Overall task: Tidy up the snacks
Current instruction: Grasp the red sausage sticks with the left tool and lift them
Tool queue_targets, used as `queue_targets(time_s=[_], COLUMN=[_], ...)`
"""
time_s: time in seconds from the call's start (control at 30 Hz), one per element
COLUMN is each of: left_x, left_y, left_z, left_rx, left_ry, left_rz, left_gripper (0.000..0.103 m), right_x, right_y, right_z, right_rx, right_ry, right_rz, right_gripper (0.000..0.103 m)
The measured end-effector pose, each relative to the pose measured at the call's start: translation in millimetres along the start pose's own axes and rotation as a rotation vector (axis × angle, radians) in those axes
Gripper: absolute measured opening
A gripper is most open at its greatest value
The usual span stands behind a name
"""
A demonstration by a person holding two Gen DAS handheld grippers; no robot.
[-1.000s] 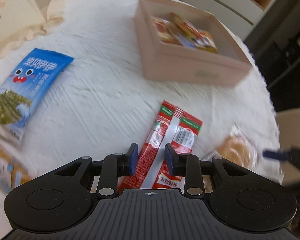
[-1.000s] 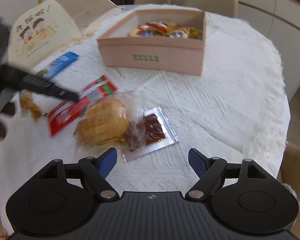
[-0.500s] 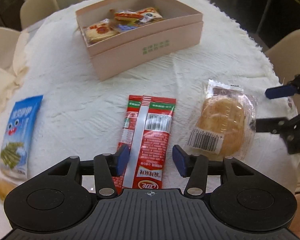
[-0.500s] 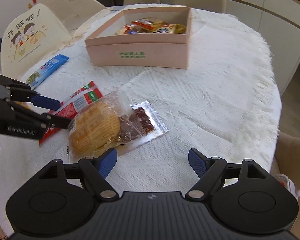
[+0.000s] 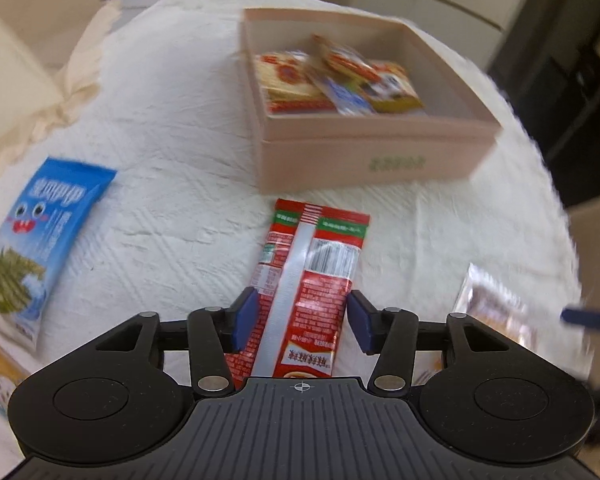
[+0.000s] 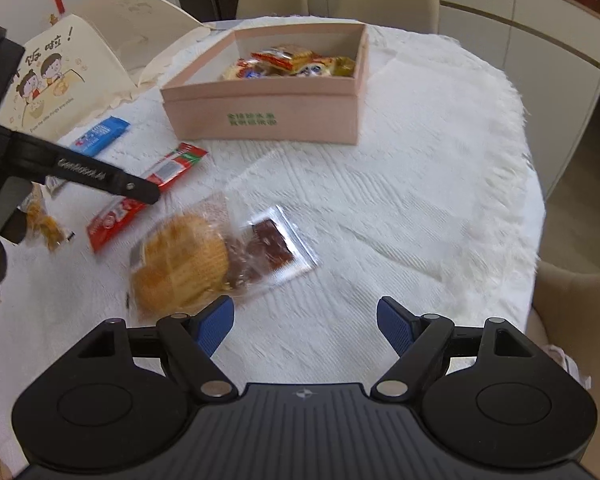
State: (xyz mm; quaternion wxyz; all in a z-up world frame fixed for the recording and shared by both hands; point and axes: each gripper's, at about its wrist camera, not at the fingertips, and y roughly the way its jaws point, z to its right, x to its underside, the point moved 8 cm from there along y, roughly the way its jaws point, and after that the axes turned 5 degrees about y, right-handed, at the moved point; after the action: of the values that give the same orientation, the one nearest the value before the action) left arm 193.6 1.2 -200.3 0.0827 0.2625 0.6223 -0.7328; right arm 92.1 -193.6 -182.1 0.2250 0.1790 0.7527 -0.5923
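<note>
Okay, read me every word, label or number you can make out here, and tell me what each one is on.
"GenRobot.AI": left gripper finger.
"饭啦!": cartoon card; small print unreadable.
Green print, pink box: blurred.
Red packet text, barcode: too small.
Blue seaweed packet characters: blurred.

Two low wrist views across the table
Both face the pink box [image 5: 364, 148] [image 6: 268, 116]; the left sits nearer, over the red packet [image 5: 304, 280] [image 6: 140, 196]

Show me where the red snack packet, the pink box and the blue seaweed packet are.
red snack packet [image 5: 312, 280], left wrist view, barcode panel.
pink box [image 6: 268, 118], right wrist view, front wall.
blue seaweed packet [image 5: 40, 240], left wrist view, printed front.
</note>
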Motion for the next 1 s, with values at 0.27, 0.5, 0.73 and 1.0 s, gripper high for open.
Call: queue_targets(time_s=[0.27, 0.5, 0.73, 1.0], left_x=[12.6, 0.2, -9.8, -6.5], left_y=[-17.0, 0.2, 16.3, 27.4], left_z=[-2.3, -9.4, -8.2, 14.9], left_rx=[0.002, -0.078, -0.039, -0.062], left_ry=[0.002, 0.019, 0.023, 0.176], left_rz=[-0.005, -0.043, -0.080, -0.100], left_gripper=[0.046, 0.050, 0.066, 0.087], right_x=[-26.5, -9.7, -1.0, 3.7], right_y=[26.3, 31.4, 21.0, 19.2], right_z=[-46.0, -52.0, -31.7, -29.1], right_rx=[-0.007, 0.010, 0.019, 0.054], right_ry=[-0.149, -0.191, -0.129, -0.096], right_rz=[0.008, -0.021, 0.009, 0.049], right_gripper=[0.079, 0.079, 0.088, 0.101])
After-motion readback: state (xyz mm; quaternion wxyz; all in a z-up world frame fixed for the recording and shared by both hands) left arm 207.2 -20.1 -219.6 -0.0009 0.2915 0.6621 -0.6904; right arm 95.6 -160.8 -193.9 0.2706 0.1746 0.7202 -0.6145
